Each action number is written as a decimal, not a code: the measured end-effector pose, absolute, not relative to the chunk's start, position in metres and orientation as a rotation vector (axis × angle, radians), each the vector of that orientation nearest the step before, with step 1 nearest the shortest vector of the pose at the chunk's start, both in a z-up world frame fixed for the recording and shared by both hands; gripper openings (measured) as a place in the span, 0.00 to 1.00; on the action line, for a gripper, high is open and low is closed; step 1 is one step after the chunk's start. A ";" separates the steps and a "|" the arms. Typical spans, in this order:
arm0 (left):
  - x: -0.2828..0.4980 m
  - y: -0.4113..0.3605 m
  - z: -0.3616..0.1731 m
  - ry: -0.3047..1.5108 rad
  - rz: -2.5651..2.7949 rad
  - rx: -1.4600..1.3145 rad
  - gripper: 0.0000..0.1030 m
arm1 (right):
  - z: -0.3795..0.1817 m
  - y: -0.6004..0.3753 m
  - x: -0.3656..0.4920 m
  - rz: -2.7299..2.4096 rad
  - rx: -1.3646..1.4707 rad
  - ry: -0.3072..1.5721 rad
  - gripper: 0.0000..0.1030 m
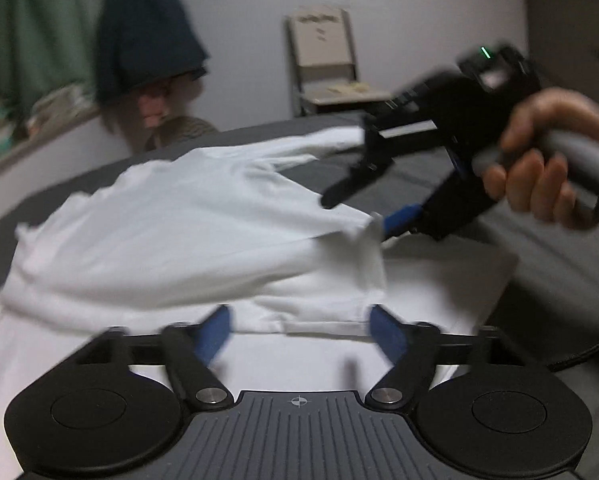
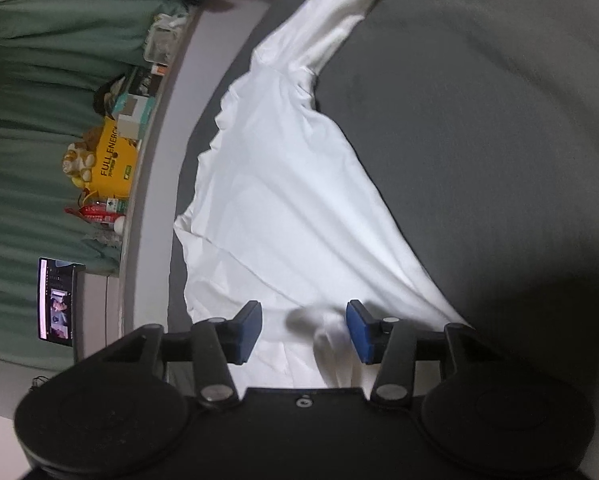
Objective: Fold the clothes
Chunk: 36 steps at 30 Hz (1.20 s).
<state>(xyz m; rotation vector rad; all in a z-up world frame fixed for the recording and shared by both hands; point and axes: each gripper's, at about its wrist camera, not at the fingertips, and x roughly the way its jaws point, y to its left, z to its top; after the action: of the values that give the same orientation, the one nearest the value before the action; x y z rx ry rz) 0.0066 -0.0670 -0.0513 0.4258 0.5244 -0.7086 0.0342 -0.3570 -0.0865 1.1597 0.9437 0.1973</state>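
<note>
1. A white garment (image 1: 187,232) lies spread over a dark grey bed (image 2: 479,140), one part folded over the rest, a long sleeve trailing off toward the far end.
2. The left hand-held gripper (image 1: 299,332) hovers at the garment's near hem, its blue pads apart. A folded edge lies between them, but neither pad presses on it.
3. The right hand-held gripper (image 2: 305,330) also has its jaws parted. A bunched bit of white cloth sits loose between the pads, close to the right one, too blurred to say if it touches.
4. From the left wrist view, a person's hand (image 1: 547,168) wraps the grey handle of that right hand-held gripper, over the garment's right edge.
5. Bare grey bedding stretches wide to the garment's right side; its left edge runs close to the mattress edge and a pale ledge (image 2: 155,184) crowded with boxes.
6. A folding chair (image 1: 327,64) stands against the far wall.
</note>
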 end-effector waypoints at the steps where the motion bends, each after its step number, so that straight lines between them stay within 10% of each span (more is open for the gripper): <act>1: 0.007 -0.075 -0.052 0.520 -0.719 0.474 0.64 | -0.086 -0.357 0.031 0.196 1.167 0.950 0.50; 5: -0.004 -0.105 -0.061 0.507 -0.771 0.663 0.64 | -0.081 -0.355 0.022 0.163 1.132 0.923 0.48; 8: -0.006 -0.119 -0.069 0.500 -0.771 0.725 0.64 | -0.087 -0.355 0.021 0.137 1.120 0.915 0.28; 16: 0.000 -0.124 -0.060 0.523 -0.763 0.644 0.07 | -0.090 -0.357 0.021 0.223 1.245 0.842 0.06; 25: -0.023 -0.074 0.013 0.378 -0.671 0.456 0.06 | -0.081 -0.350 0.025 0.543 1.484 0.738 0.05; 36: -0.020 -0.089 -0.050 0.618 -0.705 0.378 0.05 | -0.081 -0.341 0.016 0.186 1.128 0.871 0.05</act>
<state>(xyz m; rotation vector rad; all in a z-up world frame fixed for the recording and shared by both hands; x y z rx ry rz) -0.0200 -0.0892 -0.0499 0.3777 0.6185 -0.7050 0.0162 -0.3409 -0.0814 1.1275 0.8710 0.1858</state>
